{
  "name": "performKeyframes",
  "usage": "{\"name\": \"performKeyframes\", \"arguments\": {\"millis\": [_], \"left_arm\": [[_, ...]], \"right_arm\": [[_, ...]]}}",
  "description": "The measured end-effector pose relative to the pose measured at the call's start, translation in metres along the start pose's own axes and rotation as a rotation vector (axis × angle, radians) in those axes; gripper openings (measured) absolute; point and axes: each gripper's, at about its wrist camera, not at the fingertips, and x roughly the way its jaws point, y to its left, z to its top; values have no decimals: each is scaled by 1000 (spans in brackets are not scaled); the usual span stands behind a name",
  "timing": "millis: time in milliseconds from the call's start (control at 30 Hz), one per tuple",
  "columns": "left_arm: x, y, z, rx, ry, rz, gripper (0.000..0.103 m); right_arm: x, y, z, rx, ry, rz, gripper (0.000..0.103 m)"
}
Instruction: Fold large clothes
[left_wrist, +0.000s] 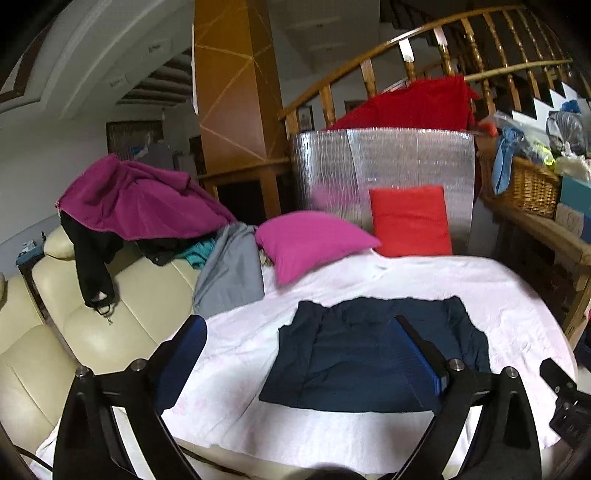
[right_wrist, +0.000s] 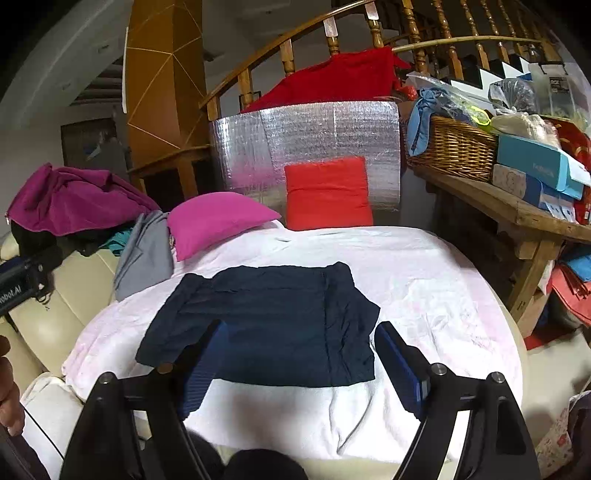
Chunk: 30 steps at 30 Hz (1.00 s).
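The folded garment (right_wrist: 266, 325) lies flat on the blanket (right_wrist: 424, 288) covering the sofa (left_wrist: 103, 325). Behind it, two cushions (right_wrist: 218, 218) sit side by side. A clothes pile (left_wrist: 136, 199) lies left; a wicker basket (right_wrist: 450, 147) stands right on a bench (right_wrist: 517, 210).

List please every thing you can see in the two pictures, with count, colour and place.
folded dark navy garment: one, navy, flat on the sheet
pale pink sheet: one, covers the work surface
magenta cushion: one, far-left of the sheet
red cushion: one, against the foil panel
silver foil panel: one, upright behind
cream leather sofa: one, left
woven wicker basket: one, brown, on the right shelf
left claw: open, empty
right claw: open, empty
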Motion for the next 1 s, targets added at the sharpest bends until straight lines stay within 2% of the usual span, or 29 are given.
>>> {"name": "performKeyframes", "arguments": {"millis": [433, 1000], "left_arm": [[-37, 10, 8, -44, -56, -20, 100], [-38, 21, 6, -67, -54, 0, 100]], "right_arm": [[-37, -6, 7, 33, -65, -2, 84], [-37, 1, 6, 25, -64, 12, 85]]}}
